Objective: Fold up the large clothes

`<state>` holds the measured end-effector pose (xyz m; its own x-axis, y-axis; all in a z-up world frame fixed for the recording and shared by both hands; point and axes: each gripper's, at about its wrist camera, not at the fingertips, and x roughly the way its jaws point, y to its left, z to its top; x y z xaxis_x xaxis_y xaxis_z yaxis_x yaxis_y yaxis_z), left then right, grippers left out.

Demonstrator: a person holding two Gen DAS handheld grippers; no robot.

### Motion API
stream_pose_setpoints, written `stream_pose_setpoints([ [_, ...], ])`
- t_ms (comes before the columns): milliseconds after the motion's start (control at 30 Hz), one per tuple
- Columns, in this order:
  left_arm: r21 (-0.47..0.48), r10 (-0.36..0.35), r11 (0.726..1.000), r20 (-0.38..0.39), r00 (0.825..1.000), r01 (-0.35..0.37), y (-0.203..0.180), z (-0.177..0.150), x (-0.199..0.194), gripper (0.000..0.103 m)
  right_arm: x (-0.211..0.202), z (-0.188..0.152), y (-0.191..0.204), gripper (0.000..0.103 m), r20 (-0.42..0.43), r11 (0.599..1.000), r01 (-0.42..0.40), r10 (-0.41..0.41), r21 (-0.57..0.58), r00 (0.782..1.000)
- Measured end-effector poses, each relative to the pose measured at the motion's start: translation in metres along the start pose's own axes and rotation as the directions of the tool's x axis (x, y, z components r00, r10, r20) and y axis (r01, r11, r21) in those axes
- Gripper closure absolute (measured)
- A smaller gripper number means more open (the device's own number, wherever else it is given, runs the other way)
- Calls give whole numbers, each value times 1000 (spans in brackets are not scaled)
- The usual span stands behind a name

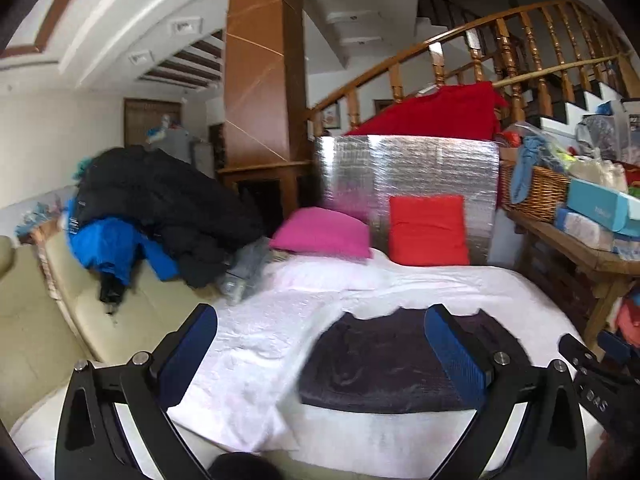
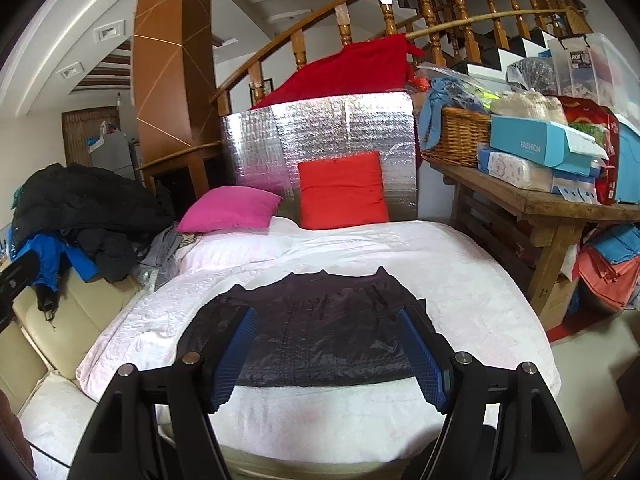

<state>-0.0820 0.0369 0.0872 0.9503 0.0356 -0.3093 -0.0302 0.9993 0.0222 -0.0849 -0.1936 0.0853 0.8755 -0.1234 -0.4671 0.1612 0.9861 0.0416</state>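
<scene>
Black garment (image 2: 320,332) flat on white bedcover (image 2: 460,280) | left tool (image 1: 320,360) wide, empty | right tool (image 2: 328,356) wide, empty

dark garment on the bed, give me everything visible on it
The dark garment is black to very dark navy, a thin fabric with a slight sheen and fine wrinkles. It lies flat on the white bedspread, already folded into a rough rectangle, with a straight near edge and two small points sticking up along the far edge. A faint vertical seam or zip line runs down its middle. Nothing rests on it. Both hand-held grippers, left and right, hover open in front of it, not touching.
</scene>
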Motion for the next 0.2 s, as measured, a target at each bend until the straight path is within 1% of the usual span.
stream_pose_setpoints([
  [67, -9, -68, 998, -44, 997, 67, 0, 1, 17, 0, 11, 4, -11, 27, -8, 1000, 10, -10, 18, 1000],
  [133, -18, -121, 993, -52, 991, 120, 1, 2, 29, 0, 23, 9, -23, 27, -17, 999, 27, -27, 35, 999],
  [167, -21, -134, 991, -50, 990, 133, 2, 3, 36, 0, 33, 13, -32, 27, -22, 998, 42, -41, 41, 999],
  [200, -23, -120, 993, -53, 991, 119, 3, 4, 45, 0, 41, 16, -40, 27, -29, 997, 59, -58, 40, 998],
])
